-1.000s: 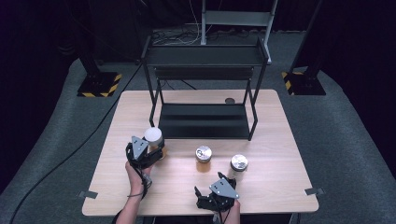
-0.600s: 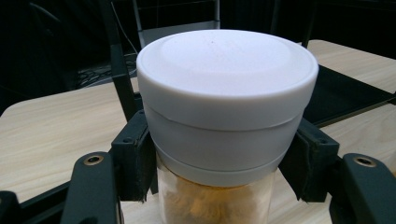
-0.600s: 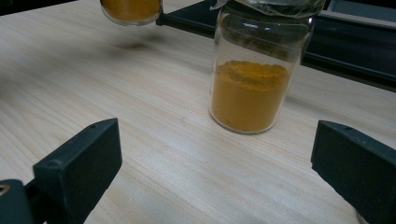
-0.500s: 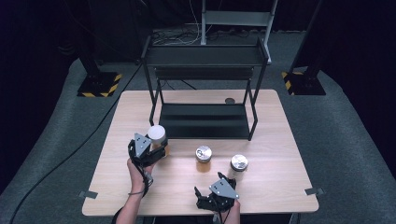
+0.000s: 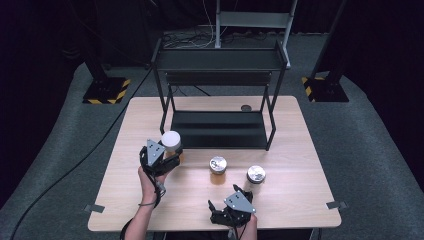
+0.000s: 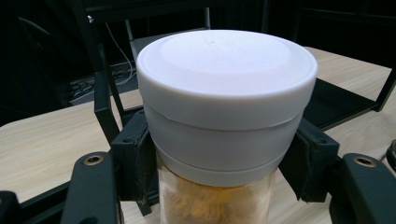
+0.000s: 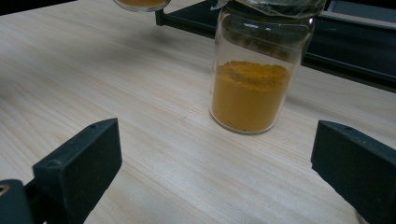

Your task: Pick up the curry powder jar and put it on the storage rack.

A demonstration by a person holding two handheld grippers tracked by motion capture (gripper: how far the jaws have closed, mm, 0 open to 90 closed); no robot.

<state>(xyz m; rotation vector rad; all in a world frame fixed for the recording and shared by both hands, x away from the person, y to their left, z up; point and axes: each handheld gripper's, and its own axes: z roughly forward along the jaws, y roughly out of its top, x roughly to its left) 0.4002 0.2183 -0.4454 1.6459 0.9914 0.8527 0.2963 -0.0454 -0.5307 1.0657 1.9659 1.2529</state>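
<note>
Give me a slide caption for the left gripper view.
Left gripper clamped on a white-lidded spice jar.

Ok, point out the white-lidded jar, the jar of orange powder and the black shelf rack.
white-lidded jar [image 6: 226, 70], left gripper view, on its lid top.
jar of orange powder [image 7: 247, 95], right gripper view, on its powder-filled glass side.
black shelf rack [image 5: 220, 59], high view, on its upper shelf.

Grey carpet [image 5: 360, 150], dark surroundings, wooden table [image 5: 300, 150]

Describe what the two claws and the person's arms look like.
Both the left claw and the right claw are black, each topped by a grey three-cornered plate. In the gripper views the jaws are blocky black bars with flat pads and brass-coloured screw holes. The left wrist wears a thin band or cable loop; the forearms are unsleeved.
</note>
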